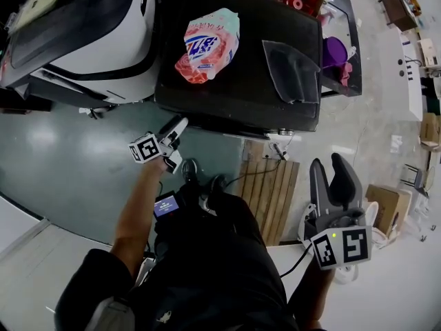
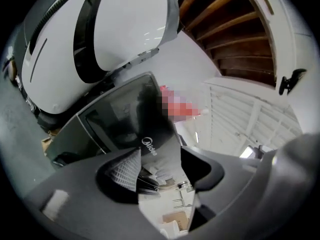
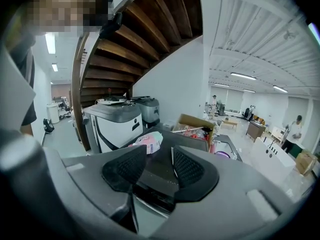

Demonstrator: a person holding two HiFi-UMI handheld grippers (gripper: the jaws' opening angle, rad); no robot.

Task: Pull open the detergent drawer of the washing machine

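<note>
The dark washing machine [image 1: 241, 81] is seen from above, so its front face and drawer are hidden in the head view. My left gripper [image 1: 178, 128] is at the machine's front edge near its left corner. In the left gripper view a grey front panel with a Midea logo [image 2: 152, 144] fills the narrow gap of my left gripper [image 2: 161, 156]. The pads stand slightly apart, and I cannot tell whether they touch the panel. My right gripper [image 1: 332, 174] hangs open and empty at the lower right, away from the machine; through it [image 3: 159, 159] the machine's top [image 3: 155, 179] shows.
A pink detergent bag [image 1: 207, 43] and a clear plastic piece [image 1: 293, 71] lie on the washer's top. A white-and-black machine [image 1: 89, 26] stands to its left. A wooden pallet [image 1: 265, 192] lies on the floor in front, and a cardboard box [image 1: 386, 205] sits at the right.
</note>
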